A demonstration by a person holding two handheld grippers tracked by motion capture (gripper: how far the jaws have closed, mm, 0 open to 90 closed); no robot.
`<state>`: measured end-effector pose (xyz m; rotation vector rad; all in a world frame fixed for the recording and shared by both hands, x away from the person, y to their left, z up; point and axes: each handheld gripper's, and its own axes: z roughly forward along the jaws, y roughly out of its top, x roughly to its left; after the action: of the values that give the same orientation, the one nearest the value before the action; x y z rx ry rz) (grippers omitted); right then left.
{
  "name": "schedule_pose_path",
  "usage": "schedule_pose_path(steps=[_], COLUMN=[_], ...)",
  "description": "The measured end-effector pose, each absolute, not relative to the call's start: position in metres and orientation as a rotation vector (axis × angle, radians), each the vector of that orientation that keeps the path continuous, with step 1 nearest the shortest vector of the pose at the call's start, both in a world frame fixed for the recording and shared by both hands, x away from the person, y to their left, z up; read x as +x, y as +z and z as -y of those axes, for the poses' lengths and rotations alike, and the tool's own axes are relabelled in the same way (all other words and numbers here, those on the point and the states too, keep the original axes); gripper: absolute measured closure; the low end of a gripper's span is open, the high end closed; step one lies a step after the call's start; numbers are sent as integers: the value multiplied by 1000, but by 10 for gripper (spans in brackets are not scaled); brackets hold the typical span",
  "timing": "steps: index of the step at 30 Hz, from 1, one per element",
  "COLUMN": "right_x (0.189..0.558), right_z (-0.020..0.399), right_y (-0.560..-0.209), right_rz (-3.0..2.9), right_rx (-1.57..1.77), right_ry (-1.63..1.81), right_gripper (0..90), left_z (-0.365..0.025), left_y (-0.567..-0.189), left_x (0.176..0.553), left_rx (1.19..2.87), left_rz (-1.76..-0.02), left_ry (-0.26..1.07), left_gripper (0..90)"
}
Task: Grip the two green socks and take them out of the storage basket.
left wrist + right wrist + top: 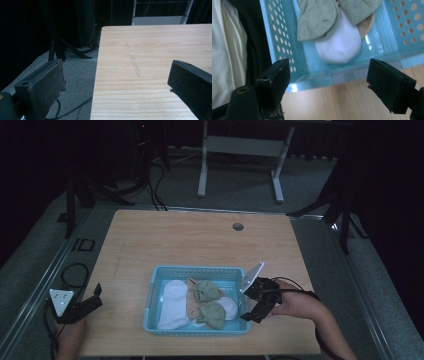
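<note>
1. My right gripper (253,307) hangs just outside the right wall of the light blue perforated plastic basket (155,285), near the table's front edge and right of its middle. Its fingers are spread wide with nothing between them.
2. In the right gripper view, those open jaws frame the basket's near corner (312,82), above the pale wooden table (342,102).
3. The basket holds socks: a white sock (172,302) lies along its left side, two olive-green socks (210,291) are bunched toward its right half, and a tan sock (192,306) shows between them.
4. In the right gripper view, a white sock toe (339,46) pokes out from under an olive-green sock (317,20), close to the basket wall nearest my jaws.
5. My left gripper (90,304) rests at the table's front left corner, well apart from the basket. Its fingers are also spread and grip nothing.
6. In the left gripper view, my jaws straddle the table's left edge (96,82), one over bare wood, the other over the grey floor (75,75).
</note>
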<state>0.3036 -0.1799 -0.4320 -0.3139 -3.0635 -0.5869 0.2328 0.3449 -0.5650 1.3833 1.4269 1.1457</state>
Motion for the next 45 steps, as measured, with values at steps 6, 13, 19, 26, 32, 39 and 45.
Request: schedule_pose_path(steps=[6,13,19,26,32,39,45], right_x=[310,315,317,322,323,324,324], right_z=[168,155,141,123,114,106,99], right_y=[-441,-449,-457,-472,-481,-487,-494], right_rz=[3066,3064,3059,3022,3014,3011,3024], right_rx=[-304,-265,-221,-232,-232,-233,-209], right_ry=[-576,-571,-553,-535,-493,-474,-446], right_gripper=[186,188,189,227,277,310,391], left_z=[-345,-345,-346,-346,-346,-346,-346], left_y=[-565,-565,-565,-565,-565,-565,-565], left_x=[233,233,233,233,233,233,233], left_rx=[1383,1386,1384,1385,1390,1390,1392], left_rz=[-1427,-1422,-1423,-1422,-1418,-1419,-1418], left_ry=[1140,1144,1136,1133,1134,1134,1133], left_gripper=[3,3,3,3,4,3,4])
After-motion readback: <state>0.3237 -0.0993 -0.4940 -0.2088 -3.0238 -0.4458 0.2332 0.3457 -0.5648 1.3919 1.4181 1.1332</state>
